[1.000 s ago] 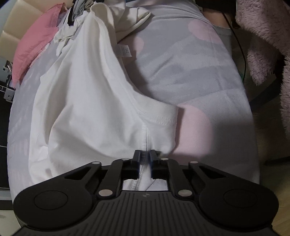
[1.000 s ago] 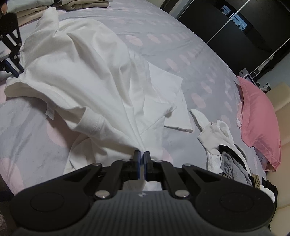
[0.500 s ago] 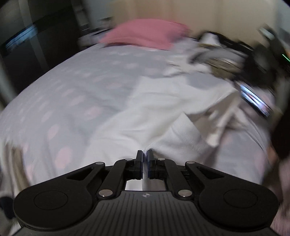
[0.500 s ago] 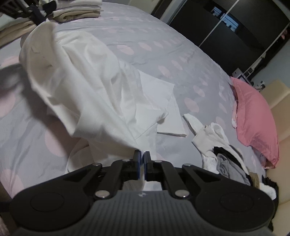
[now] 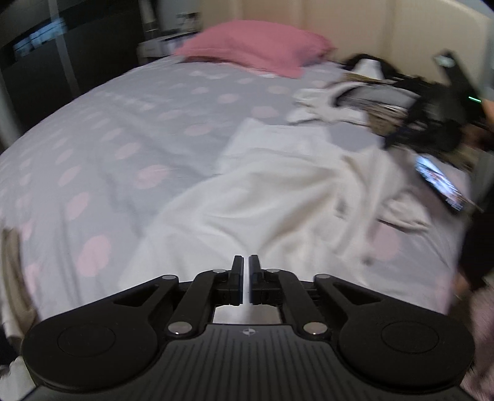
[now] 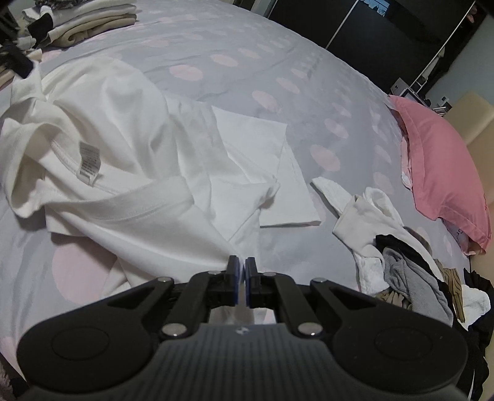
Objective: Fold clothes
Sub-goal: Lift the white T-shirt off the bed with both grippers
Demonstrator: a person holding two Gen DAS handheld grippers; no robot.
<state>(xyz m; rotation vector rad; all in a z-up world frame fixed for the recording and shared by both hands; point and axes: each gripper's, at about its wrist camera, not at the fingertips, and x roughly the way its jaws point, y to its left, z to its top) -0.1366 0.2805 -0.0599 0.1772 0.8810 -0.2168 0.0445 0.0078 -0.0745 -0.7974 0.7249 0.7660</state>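
Note:
A white T-shirt (image 6: 123, 160) lies rumpled across the grey bed with pink dots (image 6: 247, 55), its care label showing at the left. My right gripper (image 6: 241, 265) is shut on the shirt's near edge. In the left wrist view the same white T-shirt (image 5: 278, 197) spreads away from me, and my left gripper (image 5: 245, 262) is shut on its near edge, with white cloth between the pads. The other gripper (image 5: 432, 123) shows blurred at the far right of that view.
A pink pillow (image 6: 441, 172) lies at the head of the bed. A heap of unfolded clothes (image 6: 407, 265) sits at the right. Folded garments are stacked (image 6: 89, 21) at the far left corner. A phone (image 5: 438, 182) lies beside the shirt.
My left gripper has swung round with the shirt edge and now faces the pillow. The shirt, lifted half a second ago, has dropped flatter onto the bed. My right gripper stays shut.

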